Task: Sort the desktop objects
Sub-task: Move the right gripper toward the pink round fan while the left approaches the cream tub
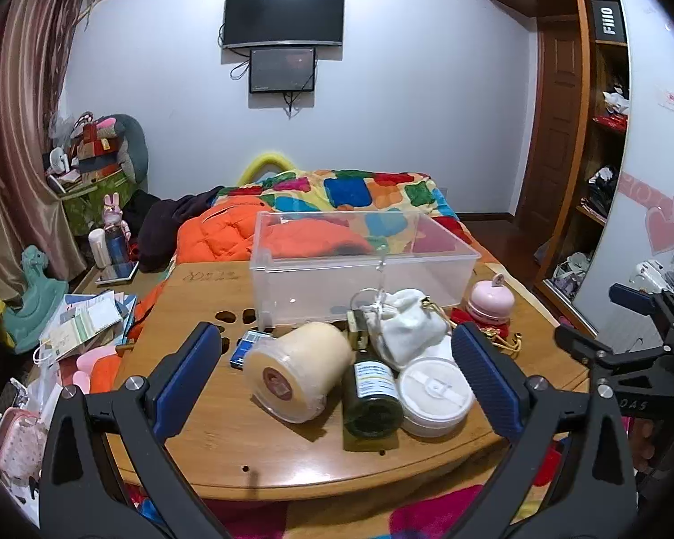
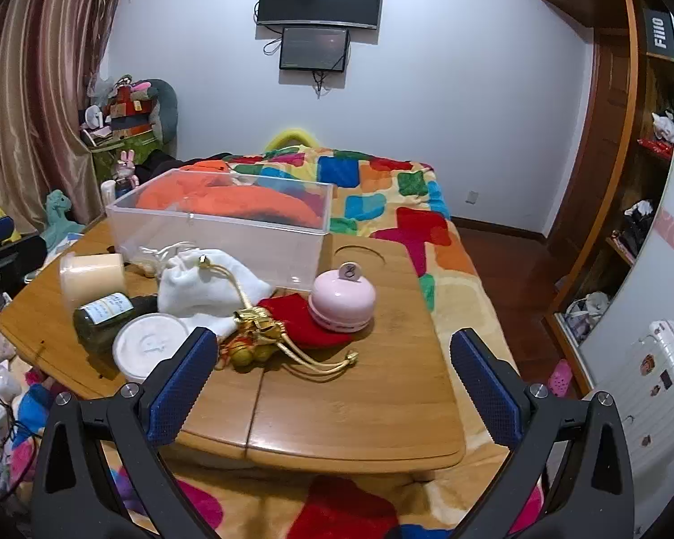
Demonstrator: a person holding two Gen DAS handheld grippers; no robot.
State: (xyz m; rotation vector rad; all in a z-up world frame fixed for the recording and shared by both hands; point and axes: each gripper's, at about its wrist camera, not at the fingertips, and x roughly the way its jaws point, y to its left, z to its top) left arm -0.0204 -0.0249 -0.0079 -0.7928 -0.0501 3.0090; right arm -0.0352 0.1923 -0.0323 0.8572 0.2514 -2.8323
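A clear plastic box (image 1: pixel 359 269) (image 2: pixel 220 220) stands empty at the far side of the wooden bed table (image 1: pixel 247 440) (image 2: pixel 346 404). In front of it lie a cream tub on its side (image 1: pixel 296 370) (image 2: pixel 92 276), a dark green bottle (image 1: pixel 372 393) (image 2: pixel 105 314), a white round jar (image 1: pixel 433 395) (image 2: pixel 150 346), a white drawstring pouch (image 1: pixel 404 325) (image 2: pixel 206 287), a red pouch with gold cords (image 2: pixel 301 319) and a pink round gadget (image 1: pixel 492 303) (image 2: pixel 341 298). My left gripper (image 1: pixel 337 377) is open, hovering near the tub, bottle and jar. My right gripper (image 2: pixel 337 377) is open over bare table, holding nothing.
A small blue box (image 1: pixel 247 346) lies by the tub. The table rests on a bed with a colourful blanket (image 2: pixel 382 188). Papers and toys (image 1: pixel 85 319) crowd the left side. A wardrobe with shelves (image 2: pixel 624 179) and a white suitcase (image 2: pixel 651 386) stand at right.
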